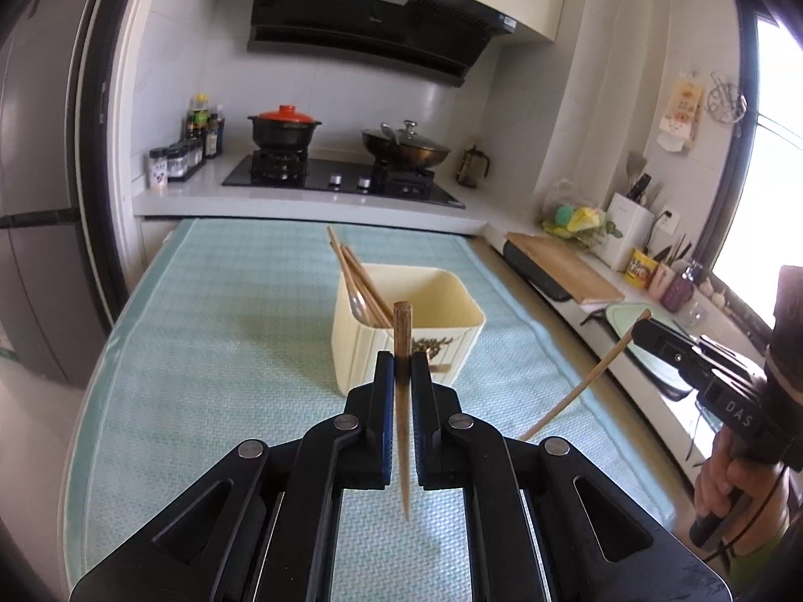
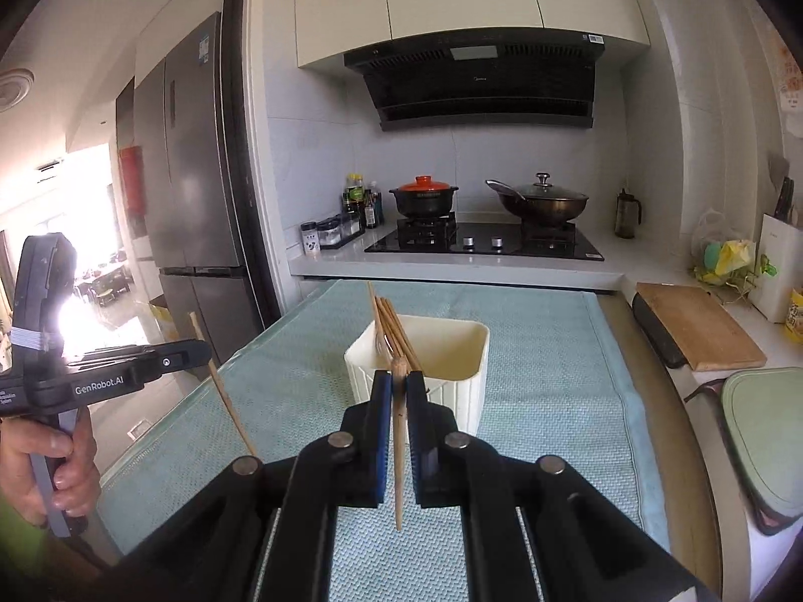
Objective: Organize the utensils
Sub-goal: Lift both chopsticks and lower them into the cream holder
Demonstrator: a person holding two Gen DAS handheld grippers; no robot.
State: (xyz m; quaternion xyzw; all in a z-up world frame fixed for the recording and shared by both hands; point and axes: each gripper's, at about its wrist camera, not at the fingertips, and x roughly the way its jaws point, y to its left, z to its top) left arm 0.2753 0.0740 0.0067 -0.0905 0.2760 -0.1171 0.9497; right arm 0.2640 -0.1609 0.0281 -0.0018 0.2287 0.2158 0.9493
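Above the teal cloth (image 1: 211,331), each gripper's jaws clamped on one chopstick, cream utensil holder (image 1: 451,316) just beyond.

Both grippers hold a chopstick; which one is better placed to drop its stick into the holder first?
Left, probably, but it is close: the left gripper and its chopstick look nearer the holder than the right gripper.

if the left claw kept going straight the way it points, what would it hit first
Probably the cream bin straight ahead on the teal cloth. The left claw, shut on a chopstick, aims at its near wall or rim, though depth is hard to judge, so it might pass just over.
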